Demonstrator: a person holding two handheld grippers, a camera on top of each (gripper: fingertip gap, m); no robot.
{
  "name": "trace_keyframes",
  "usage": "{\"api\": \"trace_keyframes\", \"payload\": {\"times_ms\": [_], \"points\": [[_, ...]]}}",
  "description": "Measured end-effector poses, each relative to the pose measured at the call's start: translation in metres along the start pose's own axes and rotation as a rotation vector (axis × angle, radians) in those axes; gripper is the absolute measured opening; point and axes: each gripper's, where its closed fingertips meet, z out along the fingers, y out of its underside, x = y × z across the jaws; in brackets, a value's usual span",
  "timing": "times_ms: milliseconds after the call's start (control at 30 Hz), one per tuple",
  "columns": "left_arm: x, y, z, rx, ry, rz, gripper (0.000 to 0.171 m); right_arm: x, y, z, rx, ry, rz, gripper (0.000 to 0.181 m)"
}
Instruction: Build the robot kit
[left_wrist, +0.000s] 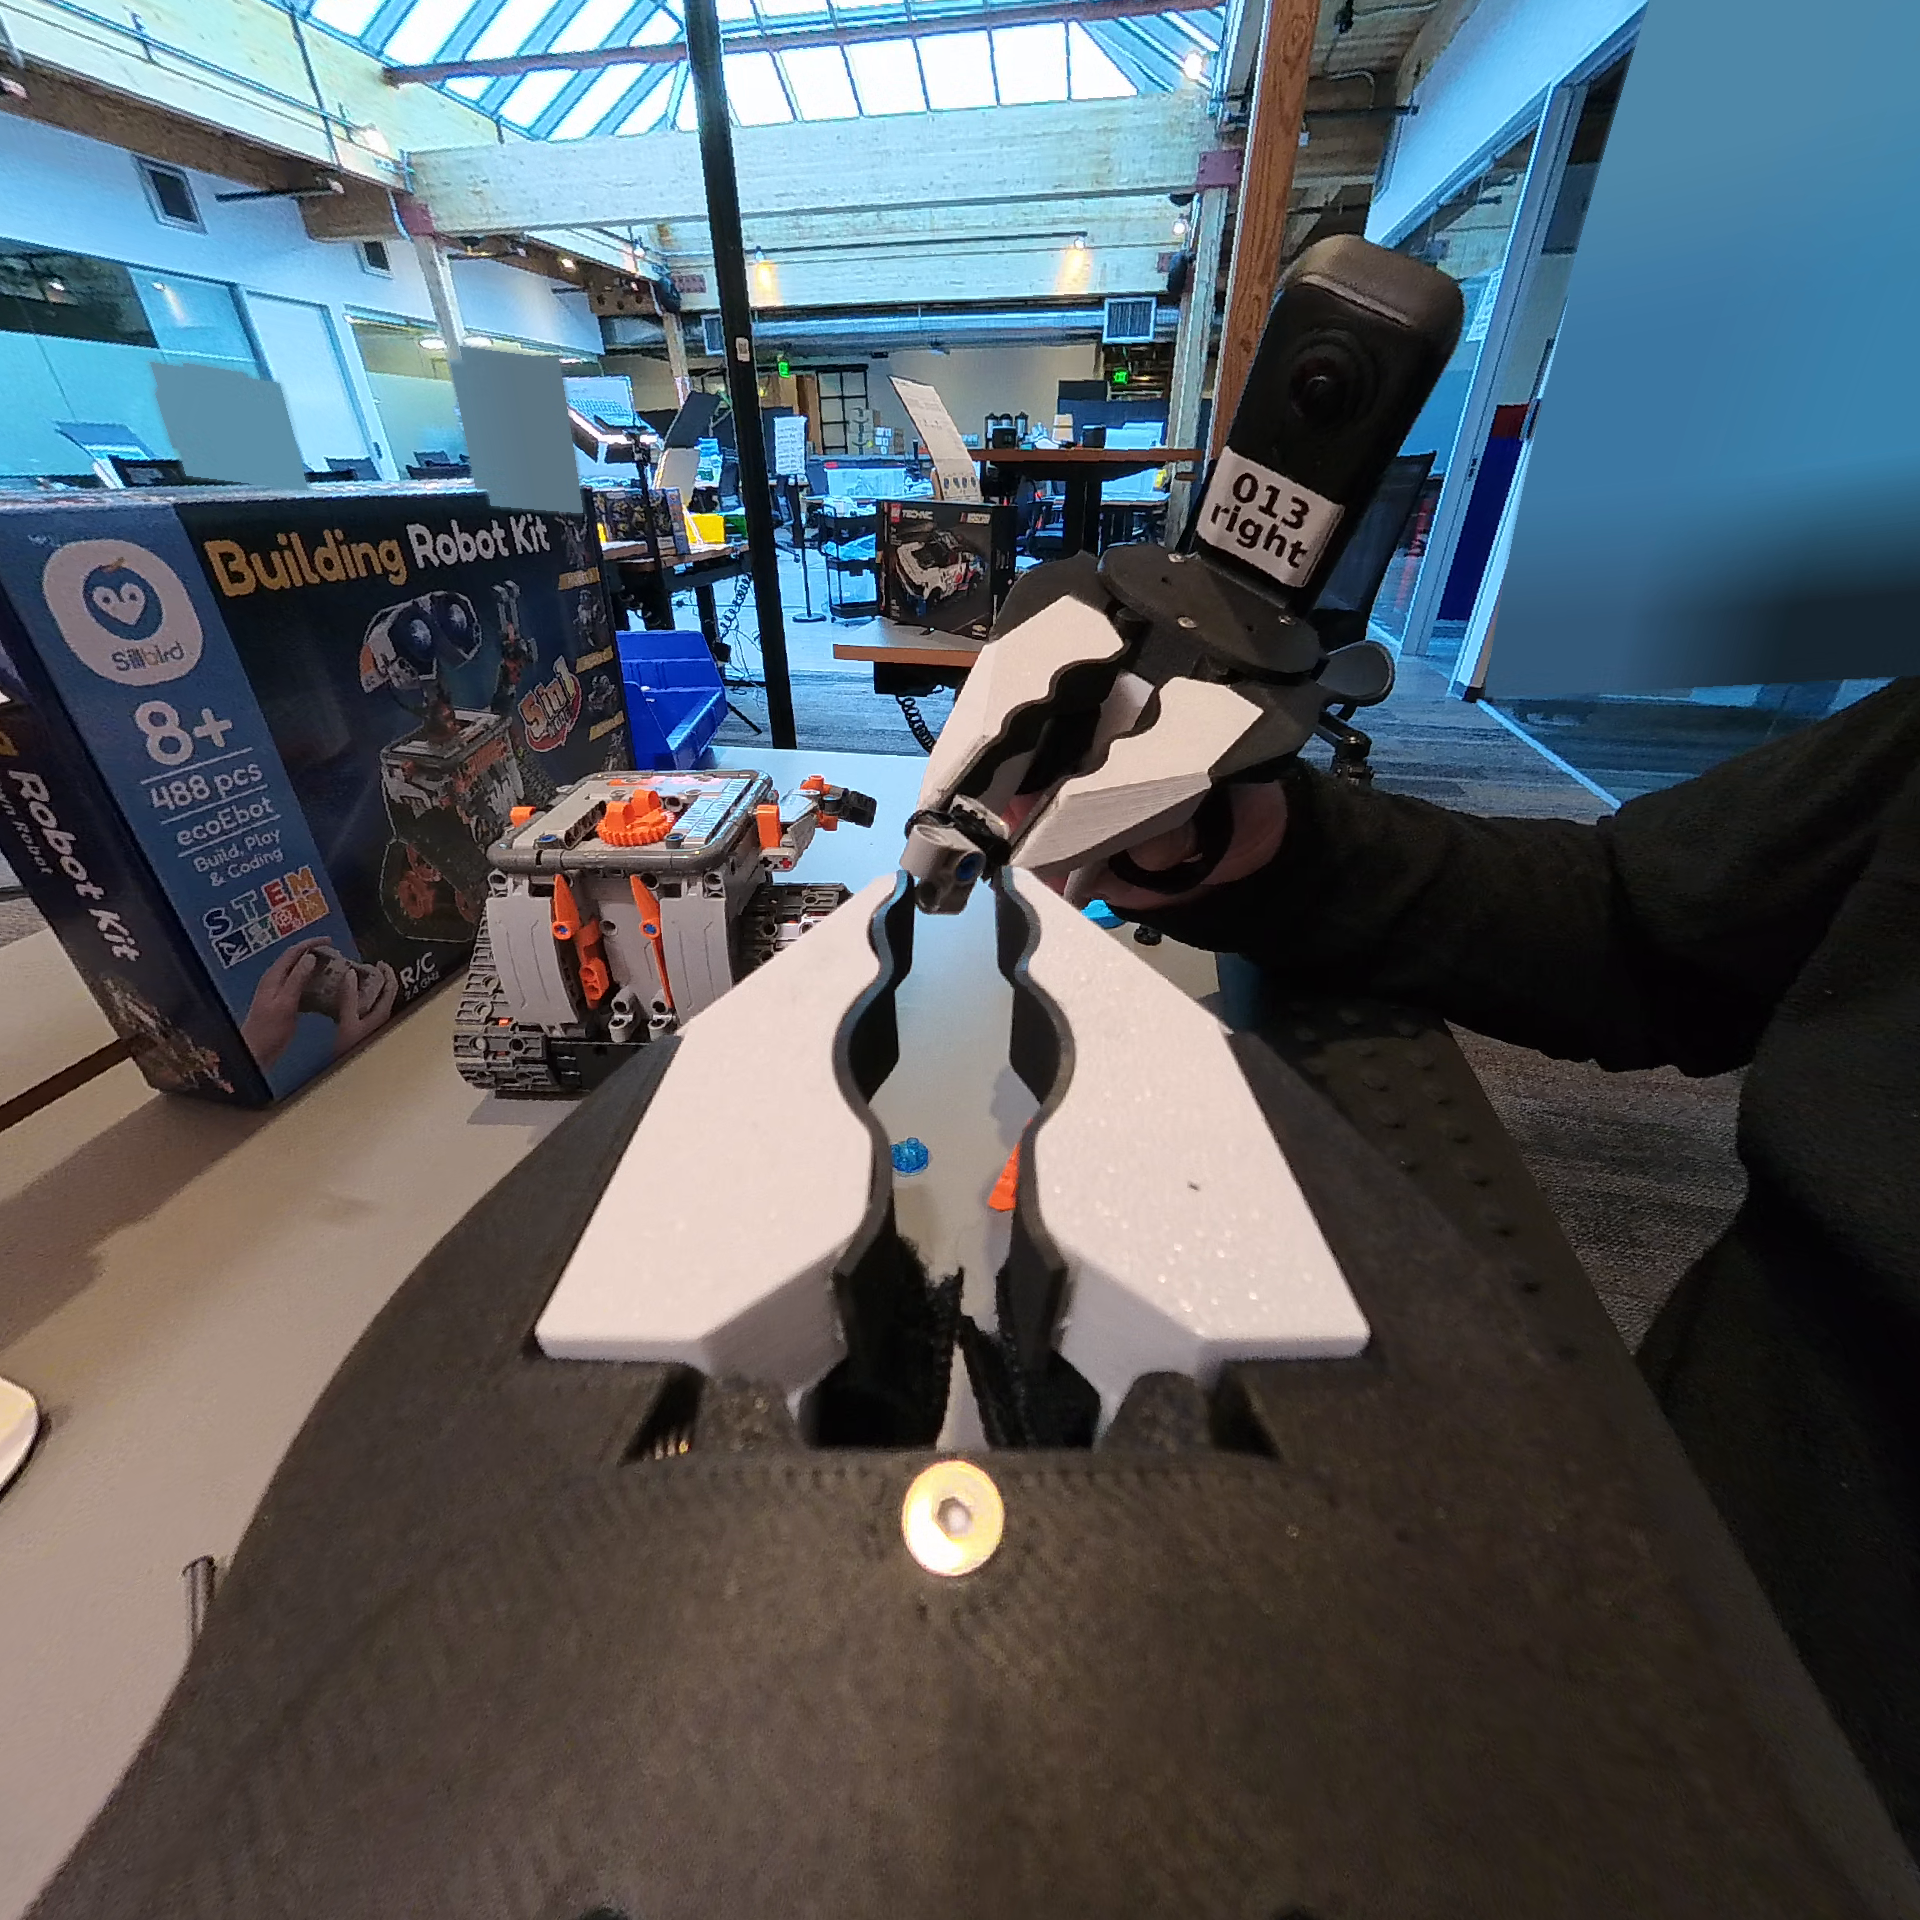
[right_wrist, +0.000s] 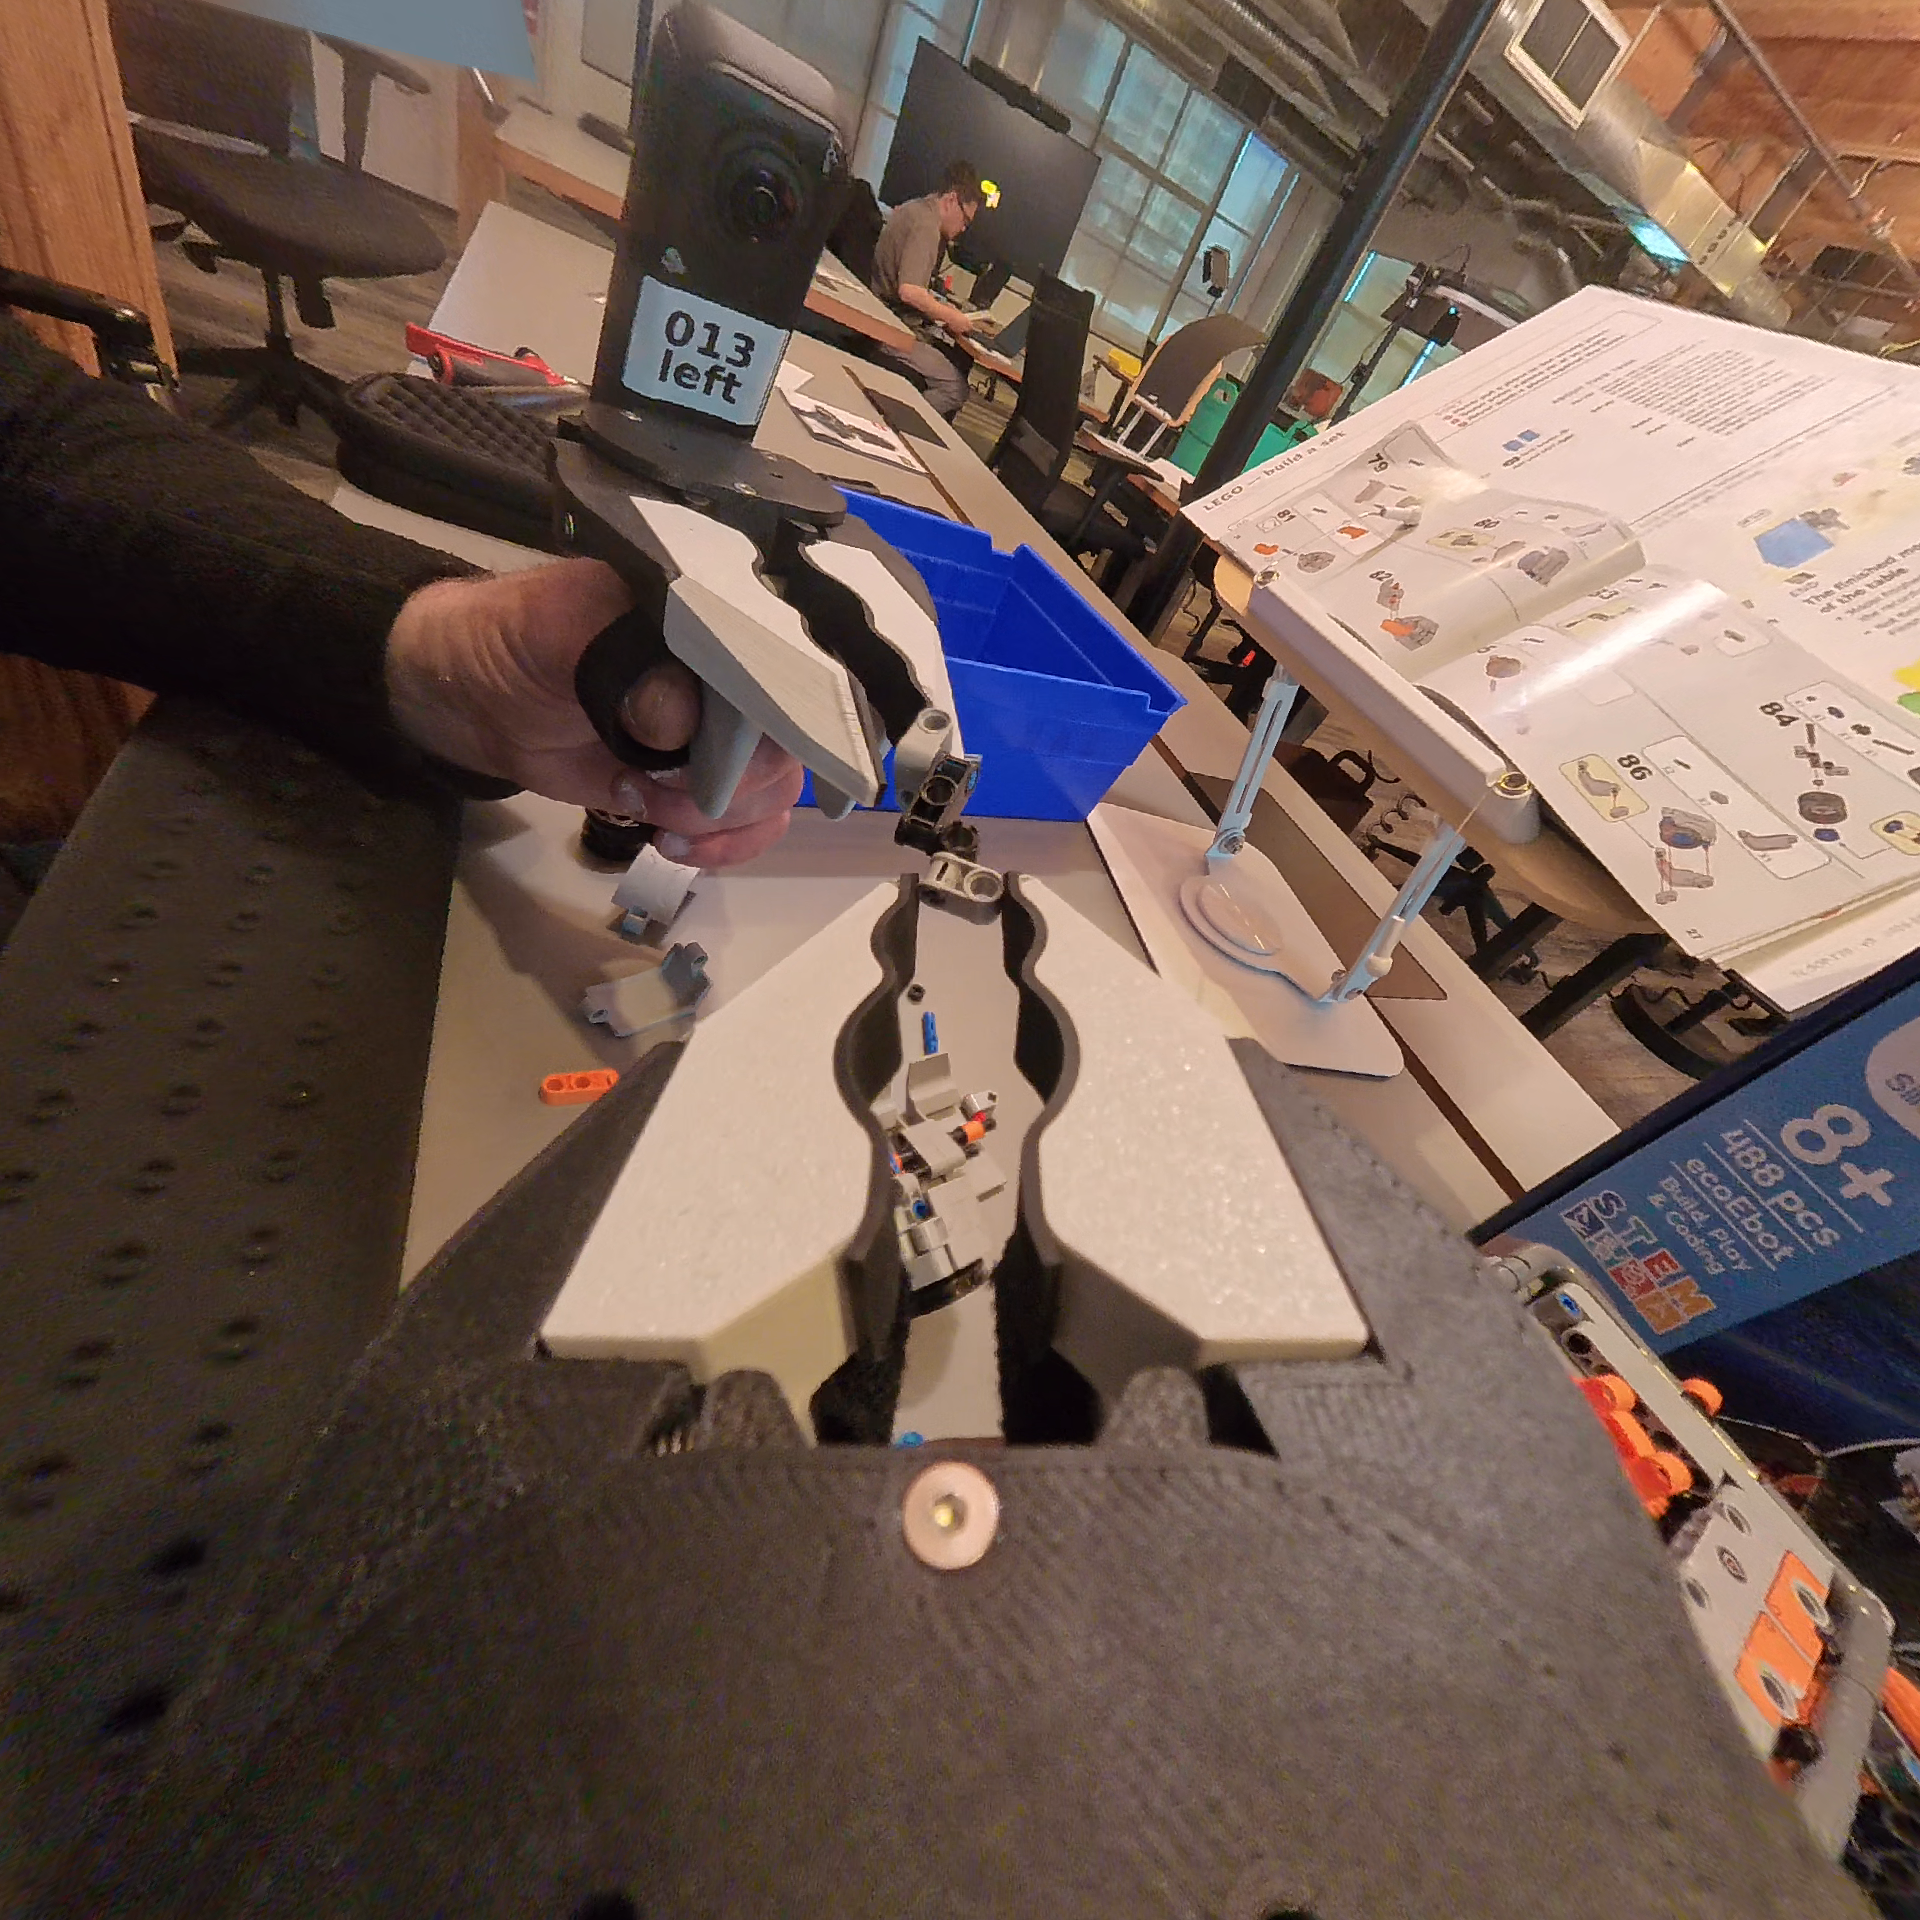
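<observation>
My left gripper (left_wrist: 956, 885) is shut on a small grey-and-black connector piece (left_wrist: 940, 868) at its fingertips. In the right wrist view the left gripper (right_wrist: 906, 764) hangs over the table, a hand on its handle, with that piece (right_wrist: 938, 784) pointing down. My right gripper (right_wrist: 961, 888) is shut on a small grey connector (right_wrist: 964, 881). It also shows in the left wrist view (left_wrist: 964, 823), tilted down from the right. The two held pieces meet tip to tip above the table; I cannot tell if they are joined.
A grey and orange tracked robot model (left_wrist: 623, 914) stands left of the grippers, beside its blue kit box (left_wrist: 260, 779). A blue bin (right_wrist: 1039, 675) and an instruction booklet on a stand (right_wrist: 1558, 623) stand behind. Loose grey pieces (right_wrist: 644, 987), an orange piece (right_wrist: 577, 1086) and a small sub-assembly (right_wrist: 935, 1174) lie on the table. Both grippers' tips are close together, under 4 cm apart.
</observation>
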Motion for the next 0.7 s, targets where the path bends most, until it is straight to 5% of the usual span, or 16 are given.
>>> {"api": "trace_keyframes", "payload": {"times_ms": [700], "points": [[0.0073, -0.0006, 0.0001, -0.007, 0.023, 0.036, 0.007, -0.0087, -0.0021, -0.0004, 0.057, -0.129, 0.141, 0.014]]}}
